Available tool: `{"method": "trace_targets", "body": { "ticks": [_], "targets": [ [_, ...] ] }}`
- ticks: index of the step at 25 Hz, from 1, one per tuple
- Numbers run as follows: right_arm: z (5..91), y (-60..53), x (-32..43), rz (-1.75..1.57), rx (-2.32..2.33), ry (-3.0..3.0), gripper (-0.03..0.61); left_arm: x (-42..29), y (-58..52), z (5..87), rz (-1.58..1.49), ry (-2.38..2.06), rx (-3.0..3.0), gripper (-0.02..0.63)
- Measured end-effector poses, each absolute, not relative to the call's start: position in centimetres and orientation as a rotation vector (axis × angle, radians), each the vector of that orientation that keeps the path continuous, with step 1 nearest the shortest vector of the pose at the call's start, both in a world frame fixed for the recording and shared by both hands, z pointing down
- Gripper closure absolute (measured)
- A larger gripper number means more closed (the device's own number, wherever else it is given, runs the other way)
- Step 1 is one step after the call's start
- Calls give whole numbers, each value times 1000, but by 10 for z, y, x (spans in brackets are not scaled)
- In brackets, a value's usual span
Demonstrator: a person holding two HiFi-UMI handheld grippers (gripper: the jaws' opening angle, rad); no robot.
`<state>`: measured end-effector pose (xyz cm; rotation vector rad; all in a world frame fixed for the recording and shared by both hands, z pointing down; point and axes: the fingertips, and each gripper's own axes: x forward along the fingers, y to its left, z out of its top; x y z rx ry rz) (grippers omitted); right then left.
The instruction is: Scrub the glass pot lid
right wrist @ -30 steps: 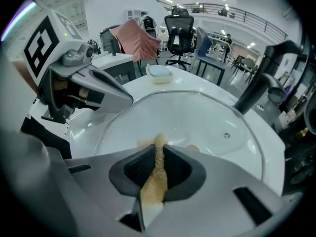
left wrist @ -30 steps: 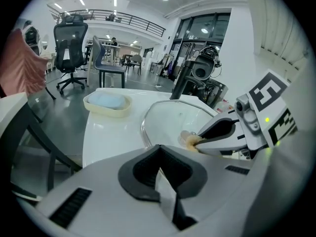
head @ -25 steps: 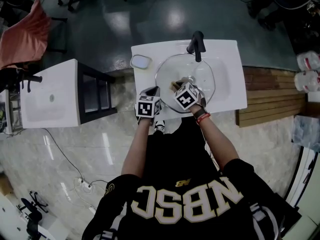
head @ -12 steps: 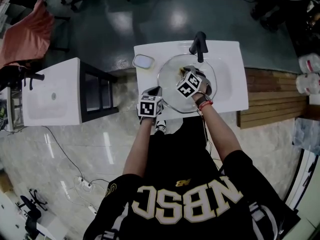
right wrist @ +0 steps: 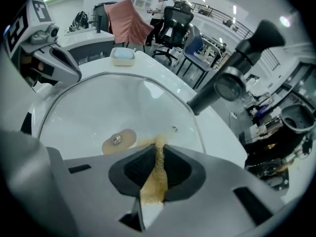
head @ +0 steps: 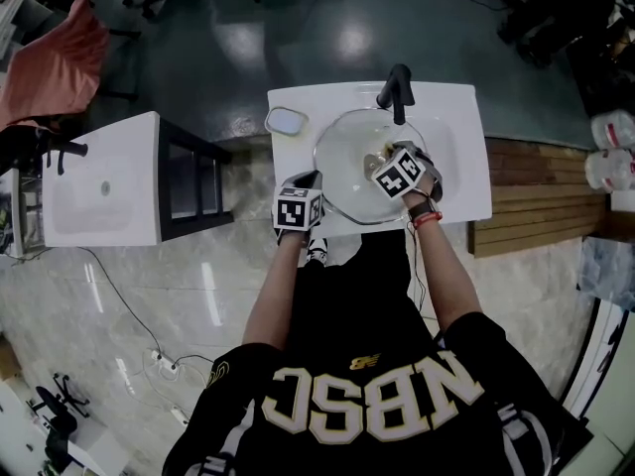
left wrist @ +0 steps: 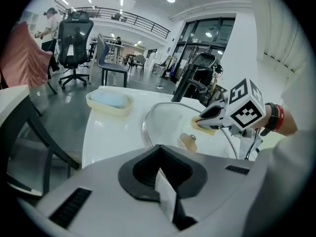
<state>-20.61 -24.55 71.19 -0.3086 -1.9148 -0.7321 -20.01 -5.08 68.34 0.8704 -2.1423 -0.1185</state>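
Note:
The glass pot lid [head: 352,157] lies in the white sink [head: 466,147], its tan knob [left wrist: 187,141] facing up. My left gripper [head: 306,180] is at the lid's near-left edge, shut on the metal rim [left wrist: 146,123]. My right gripper [head: 379,157] is over the lid's right half, shut on a yellow sponge [right wrist: 154,179] whose tip touches the glass beside the knob [right wrist: 118,140]. In the left gripper view the right gripper [left wrist: 203,122] presses the sponge [left wrist: 206,126] on the lid. The left gripper [right wrist: 47,58] shows at the rim in the right gripper view.
A black faucet [head: 395,85] stands behind the lid. A cream soap dish [head: 284,120] sits at the sink's back-left corner. A second white unit [head: 99,181] is to the left, a wooden pallet [head: 541,191] to the right.
My right gripper has swept the sponge across the lid, from the near middle up toward the faucet and then to the right side. The left gripper has kept its hold on the rim.

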Motion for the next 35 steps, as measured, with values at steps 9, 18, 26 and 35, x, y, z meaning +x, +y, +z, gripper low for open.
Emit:
{"method": "trace_targets", "body": {
  "ticks": [9, 18, 26, 35],
  "targets": [
    [712, -231, -151, -663, -380, -1874, 526, -199, -51, 684, -121, -2138, 875, 601],
    [713, -186, -135, -655, -467, -1883, 529, -199, -50, 683, -94, -2144, 877, 601],
    [720, -148, -165, -522, -550, -2003, 527, -198, -48, 683, -103, -2145, 872, 601],
    [715, -189, -230, -558, -431, -2128, 522, -197, -49, 683, -116, -2139, 869, 601]
  ]
}}
